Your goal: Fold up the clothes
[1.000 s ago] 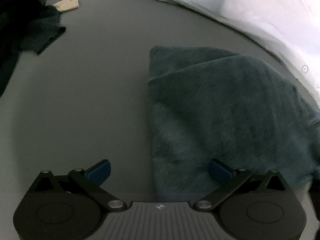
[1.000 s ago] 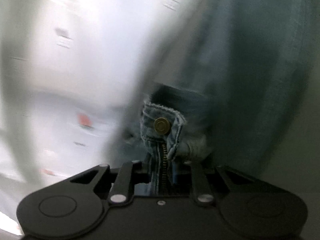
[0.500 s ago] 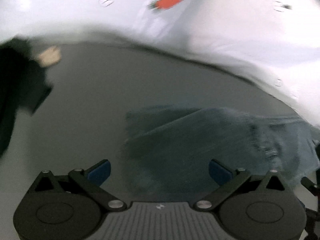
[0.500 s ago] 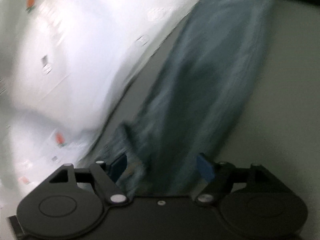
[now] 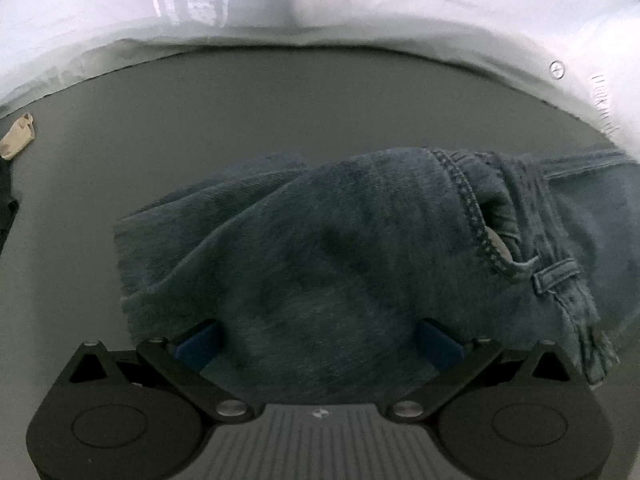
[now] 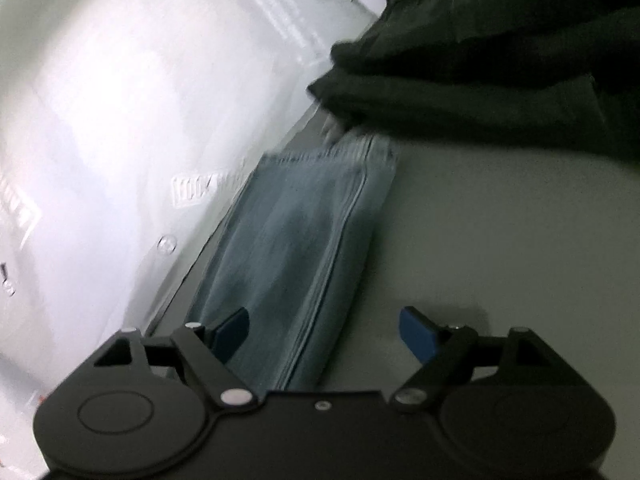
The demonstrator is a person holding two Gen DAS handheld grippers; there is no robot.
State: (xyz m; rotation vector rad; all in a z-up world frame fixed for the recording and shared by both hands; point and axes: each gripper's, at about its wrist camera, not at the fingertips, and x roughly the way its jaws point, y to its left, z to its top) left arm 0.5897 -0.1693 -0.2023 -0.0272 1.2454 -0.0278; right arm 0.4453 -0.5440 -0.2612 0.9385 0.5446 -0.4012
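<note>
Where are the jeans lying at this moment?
The jeans lie on the grey table, just ahead of the left gripper in its view, their legs reaching toward dark clothes in the right view.

Both wrist views look low and close over the jeans, apparently from opposite ends

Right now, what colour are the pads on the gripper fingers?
Blue pads, clearest in the right wrist view.

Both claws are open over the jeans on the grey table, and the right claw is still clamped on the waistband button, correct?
Not quite. The right wrist view shows the right claw open, holding nothing, above the jeans leg. The left claw is open too.
</note>
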